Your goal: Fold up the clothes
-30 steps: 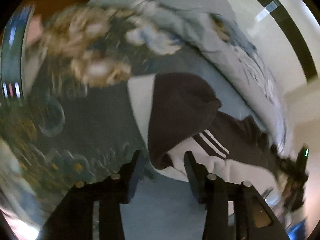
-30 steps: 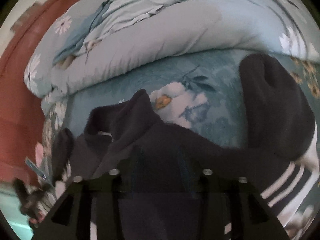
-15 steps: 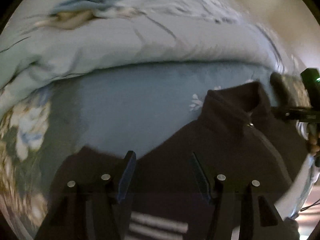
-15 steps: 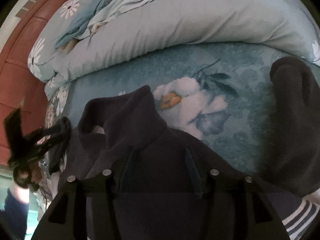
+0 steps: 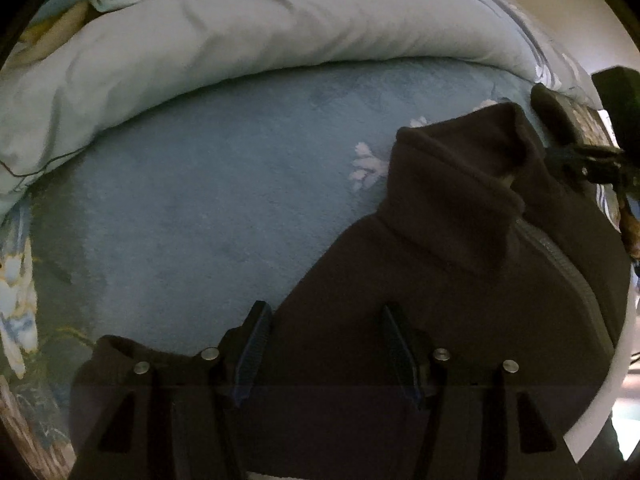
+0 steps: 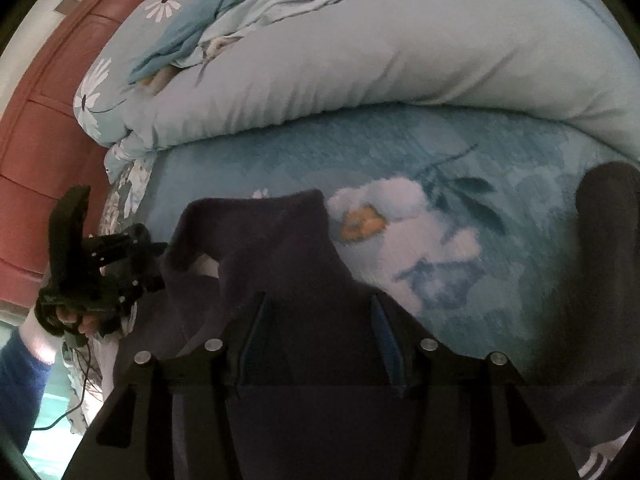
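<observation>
A dark zip-up jacket [image 5: 460, 264] with a stand-up collar and white sleeve stripes lies on the blue floral bedsheet [image 5: 208, 208]. My left gripper [image 5: 324, 320] is open just over the jacket's shoulder, jaws apart, holding nothing. My right gripper [image 6: 316, 312] is open over the other shoulder of the jacket [image 6: 280, 256], below the collar. One dark sleeve [image 6: 608, 240] lies out to the right in the right wrist view. Each gripper shows in the other's view: the right gripper [image 5: 600, 160] at the far right, the left gripper [image 6: 100, 264] at the far left.
A rolled pale blue duvet [image 6: 360, 60] lies across the bed behind the jacket, also in the left wrist view [image 5: 240, 32]. A reddish wooden headboard [image 6: 36, 128] stands at the left. A cream wall [image 5: 540, 4] is beyond the bed.
My left gripper has swung from the sleeve side round to the jacket's shoulder and settled low. My right gripper has moved closer to the collar. Both have stayed open.
</observation>
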{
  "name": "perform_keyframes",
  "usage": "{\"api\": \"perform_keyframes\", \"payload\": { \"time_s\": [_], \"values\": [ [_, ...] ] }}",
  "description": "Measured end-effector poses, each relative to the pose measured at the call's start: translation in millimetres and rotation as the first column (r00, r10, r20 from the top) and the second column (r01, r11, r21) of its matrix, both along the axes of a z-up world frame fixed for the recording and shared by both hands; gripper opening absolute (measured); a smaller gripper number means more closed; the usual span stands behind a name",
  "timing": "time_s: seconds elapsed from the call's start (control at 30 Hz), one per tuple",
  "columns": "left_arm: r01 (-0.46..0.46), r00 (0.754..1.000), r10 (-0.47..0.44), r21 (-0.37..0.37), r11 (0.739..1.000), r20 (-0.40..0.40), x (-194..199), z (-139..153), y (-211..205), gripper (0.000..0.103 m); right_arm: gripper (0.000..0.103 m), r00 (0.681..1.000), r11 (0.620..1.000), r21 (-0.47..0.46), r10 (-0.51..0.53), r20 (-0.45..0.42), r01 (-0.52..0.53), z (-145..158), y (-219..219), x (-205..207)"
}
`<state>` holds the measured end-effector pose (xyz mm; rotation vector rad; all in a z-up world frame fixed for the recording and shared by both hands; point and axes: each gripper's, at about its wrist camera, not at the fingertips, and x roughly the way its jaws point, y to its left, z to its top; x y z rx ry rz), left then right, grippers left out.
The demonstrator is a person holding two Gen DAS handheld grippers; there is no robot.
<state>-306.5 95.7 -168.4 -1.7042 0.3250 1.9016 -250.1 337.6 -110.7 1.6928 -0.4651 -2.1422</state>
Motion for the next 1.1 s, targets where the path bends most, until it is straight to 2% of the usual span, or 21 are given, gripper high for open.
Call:
{"api": "perform_keyframes", "payload": {
  "time_s": [0.1, 0.17, 0.23, 0.27, 0.33, 0.43, 0.53, 0.63, 0.83, 1.0, 1.1],
  "values": [
    [-0.002, 1.0, 0.001, 0.016, 1.0, 0.016, 3.4, 0.0, -2.2, 0.058, 0.053, 1.0, 1.0, 0.0, 0.026, -0.001, -0.026, 1.8, -8.4, -1.8],
    [0.006, 1.0, -0.006, 0.012, 1.0, 0.015, 7.6, 0.1, -3.2, 0.055, 0.049, 0.999, 0.999, 0.025, 0.043, -0.003, -0.043, 2.6, -14.6, -2.8],
    [0.007, 1.0, -0.007, 0.002, 1.0, 0.008, 12.1, 0.5, -4.7, 0.044, 0.033, 0.999, 0.998, 0.04, 0.045, 0.001, -0.045, 3.0, -15.6, -1.8],
    [0.005, 1.0, -0.005, -0.003, 1.0, 0.004, 14.3, 0.7, -5.9, 0.041, 0.03, 0.999, 0.999, 0.04, 0.037, 0.003, -0.037, 3.3, -14.7, -1.2],
    [-0.025, 1.0, 0.025, 0.002, 1.0, 0.002, 17.7, 1.5, -11.0, 0.025, 0.017, 1.0, 0.999, 0.037, 0.025, -0.004, -0.024, 6.7, -13.4, 2.2],
    [-0.077, 0.997, 0.077, 0.017, 0.997, -0.005, 24.6, 3.6, -18.5, 0.013, 0.012, 0.999, 0.999, 0.049, 0.015, -0.043, -0.013, 17.8, -14.1, 9.1],
    [-0.104, 0.993, 0.104, 0.007, 0.995, -0.047, 37.6, 8.3, -18.5, 0.011, 0.012, 0.995, 0.999, 0.047, -0.003, -0.098, 0.008, 34.4, -14.5, 10.9],
    [-0.127, 0.985, 0.127, 0.0, 0.992, -0.121, 43.5, 22.5, -17.7, 0.011, 0.011, 0.987, 0.999, 0.036, -0.022, -0.161, 0.028, 54.9, -11.9, 5.3],
    [-0.195, 0.94, 0.187, 0.001, 0.981, -0.287, 14.3, 68.0, -14.8, 0.01, 0.011, 0.961, 0.994, 0.057, -0.074, -0.267, 0.093, 89.1, -1.1, -36.1],
    [-0.228, 0.905, 0.204, -0.021, 0.973, -0.372, -45.0, 89.9, -3.9, 0.011, 0.011, 0.956, 0.982, 0.084, -0.141, -0.257, 0.167, 81.6, 1.6, -78.6],
    [-0.26, 0.901, 0.219, -0.061, 0.964, -0.374, -57.8, 87.8, -1.1, 0.011, 0.011, 0.952, 0.972, 0.102, -0.18, -0.248, 0.211, 75.8, 2.9, -103.9]
  ]
}}
